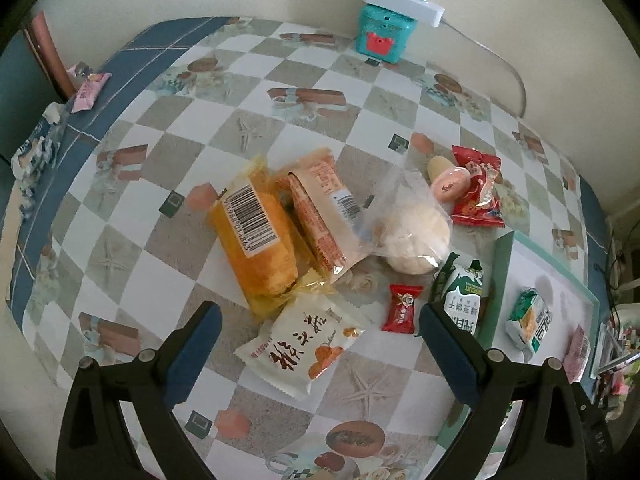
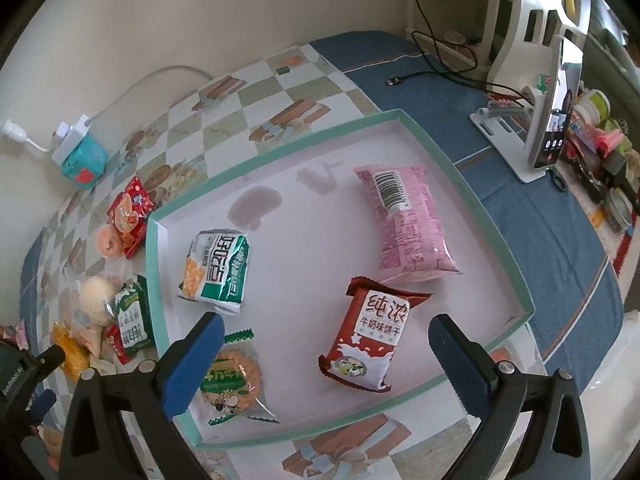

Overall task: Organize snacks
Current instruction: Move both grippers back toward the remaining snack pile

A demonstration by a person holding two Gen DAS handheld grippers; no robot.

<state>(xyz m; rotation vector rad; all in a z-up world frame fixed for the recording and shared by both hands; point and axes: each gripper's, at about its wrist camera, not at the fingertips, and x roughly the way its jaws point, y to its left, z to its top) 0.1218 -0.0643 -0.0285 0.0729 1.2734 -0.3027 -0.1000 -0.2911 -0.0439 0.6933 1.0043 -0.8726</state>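
My left gripper is open and empty above a white snack packet with dark script. Beyond it lie an orange cake roll, a peach wrapper, a round bun in clear plastic, a small red candy, a pink jelly cup and a red packet. My right gripper is open and empty over the teal-rimmed tray. In the tray lie a red milk biscuit pack, a pink pack, a green-white pack and a round cracker packet.
A teal box with a white power strip stands by the wall. A phone on a white stand and a black cable sit on the blue cloth right of the tray. A green milk-candy pack leans on the tray's left wall.
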